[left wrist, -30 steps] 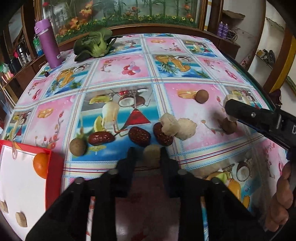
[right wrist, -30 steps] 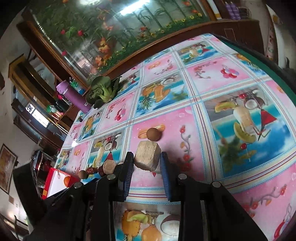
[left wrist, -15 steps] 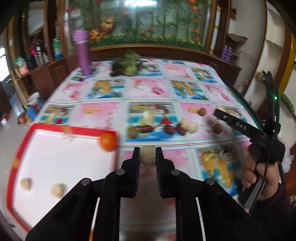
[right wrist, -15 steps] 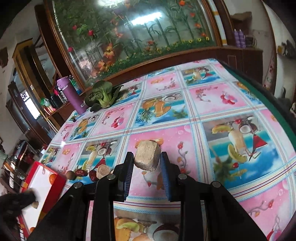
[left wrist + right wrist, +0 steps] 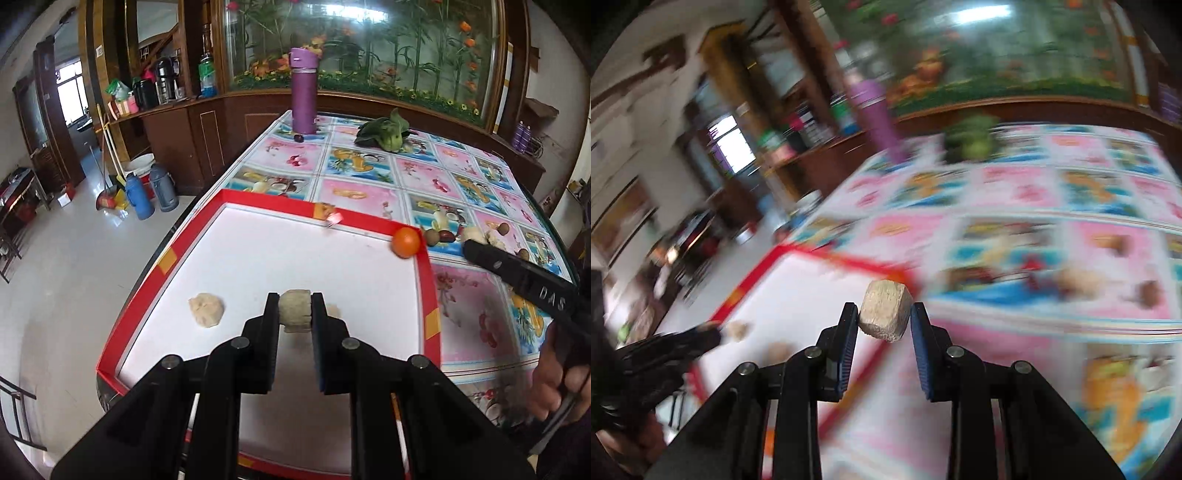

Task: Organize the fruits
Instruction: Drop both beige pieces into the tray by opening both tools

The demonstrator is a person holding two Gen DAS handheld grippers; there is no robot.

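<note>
My left gripper (image 5: 294,311) is shut on a pale beige fruit piece (image 5: 294,309), held over the white floor of the red-rimmed tray (image 5: 424,280). On the tray lie a beige lump (image 5: 206,309) and an orange (image 5: 406,242) in the far right corner. My right gripper (image 5: 884,317) is shut on a blocky beige fruit chunk (image 5: 885,309), hovering near the tray's right rim (image 5: 857,264); this view is motion-blurred. Dark dates and brown round fruits (image 5: 437,236) lie on the tablecloth beyond the tray. The right gripper's black body (image 5: 517,273) crosses the left wrist view.
A purple bottle (image 5: 303,92) and a leafy green vegetable (image 5: 386,131) stand at the table's far end. The table's left edge drops to a tiled floor with flasks (image 5: 149,190). A person's hand (image 5: 557,384) holds the right tool. A wooden cabinet backs the table.
My left gripper has carried its fruit piece leftward from the tablecloth to over the tray. The right gripper has swung left toward the tray with its chunk still held.
</note>
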